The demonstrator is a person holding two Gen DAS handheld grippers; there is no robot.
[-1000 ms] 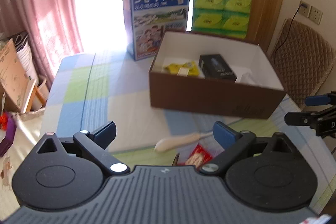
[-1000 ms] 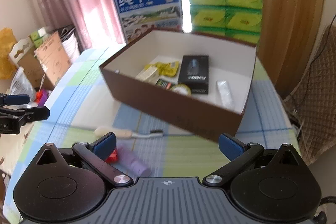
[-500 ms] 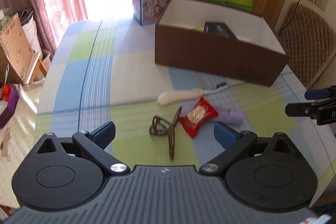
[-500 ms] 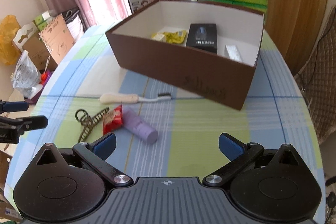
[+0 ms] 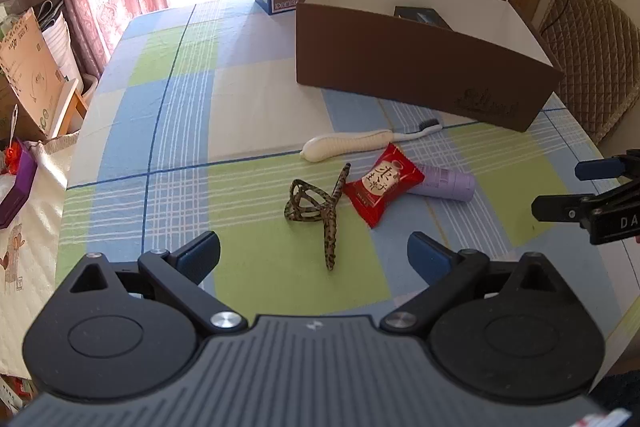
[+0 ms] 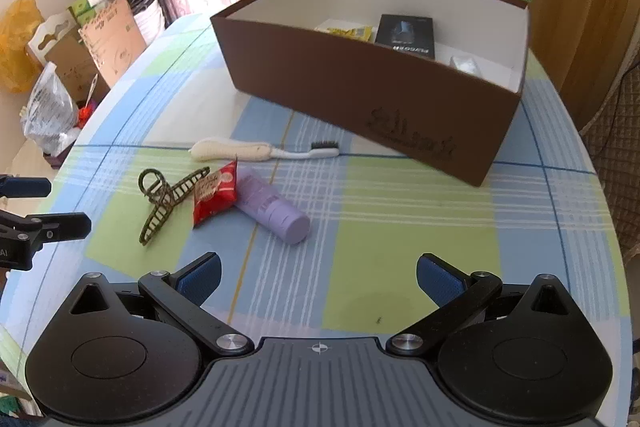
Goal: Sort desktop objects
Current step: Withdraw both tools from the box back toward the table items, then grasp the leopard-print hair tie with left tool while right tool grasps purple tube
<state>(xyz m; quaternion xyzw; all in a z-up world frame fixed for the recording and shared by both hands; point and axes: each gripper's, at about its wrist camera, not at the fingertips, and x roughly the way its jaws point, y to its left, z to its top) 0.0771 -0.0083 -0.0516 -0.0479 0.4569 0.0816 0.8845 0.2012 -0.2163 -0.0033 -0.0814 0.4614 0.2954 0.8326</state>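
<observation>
While both tongs hang over the near edge of the table with nothing in them, four things are left out on the checked cloth. The left gripper (image 5: 313, 254) has its jaws spread wide, and the leopard-print hair claw (image 5: 316, 205) lies right ahead of it, closest of the lot. The right gripper (image 6: 319, 275) is spread wide too; ahead and a bit to its left sits the purple tube (image 6: 272, 209), with the red snack packet (image 6: 215, 190) lying partly on top of it. Further out, the white toothbrush (image 6: 256, 150) lies crosswise, just short of the brown box (image 6: 360, 99). That box already holds a black carton (image 6: 406, 35), a yellow packet (image 6: 348, 32) and something silvery I can't make out. So I'd call it roughly half sorted, with four items to go.
</observation>
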